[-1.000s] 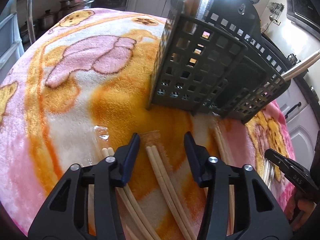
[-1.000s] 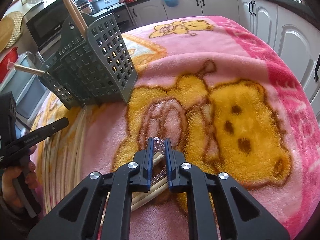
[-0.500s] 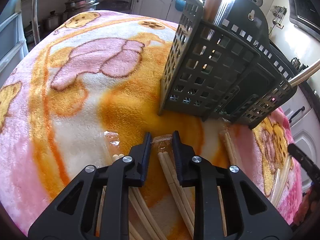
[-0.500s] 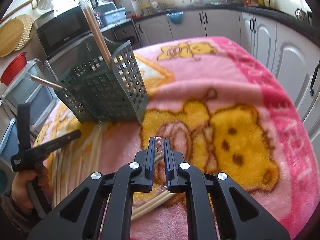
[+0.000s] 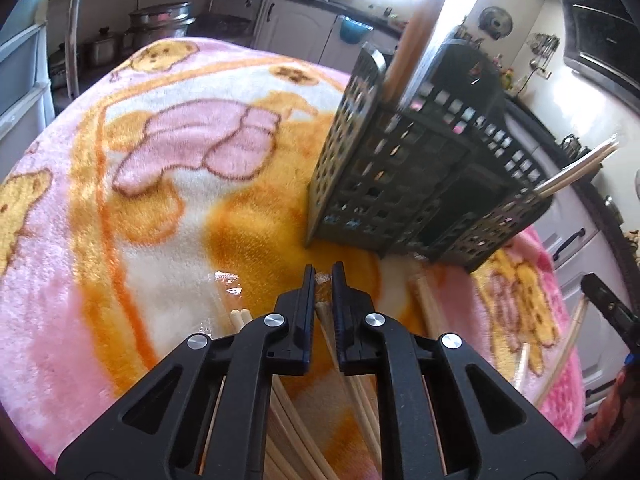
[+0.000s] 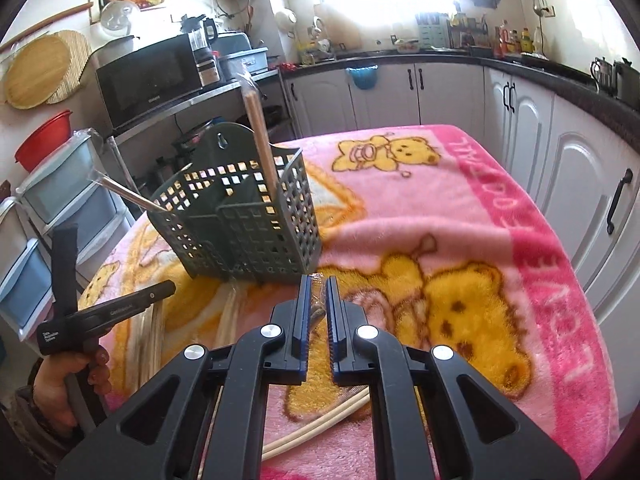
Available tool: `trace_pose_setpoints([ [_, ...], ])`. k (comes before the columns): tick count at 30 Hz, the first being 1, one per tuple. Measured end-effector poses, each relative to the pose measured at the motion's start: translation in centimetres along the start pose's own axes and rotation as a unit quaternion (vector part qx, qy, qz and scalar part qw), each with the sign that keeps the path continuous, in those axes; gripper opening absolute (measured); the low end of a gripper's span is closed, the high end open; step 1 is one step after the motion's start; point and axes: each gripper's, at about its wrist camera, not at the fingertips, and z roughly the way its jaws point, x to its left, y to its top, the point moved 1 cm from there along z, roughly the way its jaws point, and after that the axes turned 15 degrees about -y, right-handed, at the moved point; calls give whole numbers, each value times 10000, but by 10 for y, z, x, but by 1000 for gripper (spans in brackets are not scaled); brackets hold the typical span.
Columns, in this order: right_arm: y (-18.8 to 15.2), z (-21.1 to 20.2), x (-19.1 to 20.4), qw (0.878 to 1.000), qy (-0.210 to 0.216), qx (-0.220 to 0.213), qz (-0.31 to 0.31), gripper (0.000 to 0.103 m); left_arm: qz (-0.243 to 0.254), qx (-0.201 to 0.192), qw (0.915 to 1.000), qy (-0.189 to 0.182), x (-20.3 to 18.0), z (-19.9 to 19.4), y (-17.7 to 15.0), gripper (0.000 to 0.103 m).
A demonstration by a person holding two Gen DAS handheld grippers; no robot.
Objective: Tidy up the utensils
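Note:
My left gripper [image 5: 322, 290] is closing, and its pads press on a plastic-wrapped pair of wooden chopsticks [image 5: 320, 312] whose far end lies on the blanket. The dark grey slotted utensil basket [image 5: 420, 184] stands just beyond it. The basket holds one wrapped pair upright [image 5: 412, 28] and another leaning out to the right [image 5: 576, 168]. My right gripper [image 6: 318, 292] is shut on another wrapped pair of chopsticks [image 6: 320, 428], lifted above the blanket, which trails down under it. The basket [image 6: 248, 224] stands ahead and to its left.
Several more chopsticks [image 5: 240, 316] lie loose on the pink and orange bear blanket [image 5: 120, 240], with more under the basket's near side [image 6: 228, 316]. A hand [image 6: 68, 392] holds the left gripper's handle. White cabinets [image 6: 580, 200] run along the right.
The left jaws went from wide open to closed on the middle pair of chopsticks. The right gripper rose with its pair, and the basket now sits lower in its view.

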Motion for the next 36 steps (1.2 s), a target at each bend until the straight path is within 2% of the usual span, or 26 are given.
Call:
trace_pose_setpoints([
  [10,10,-24,12,9991,14,-391,-153,7,352,-427,9978,-369,-35,-43,14,4],
  [24,26,-53,23,9967,66,-758,-288,7,832,-745,9910,-739,-84,-67,32,3],
  [36,39,-80,18,9933,-35,-1116,-303,7,1179,-975,9819,-1115,-121,-87,46,3],
])
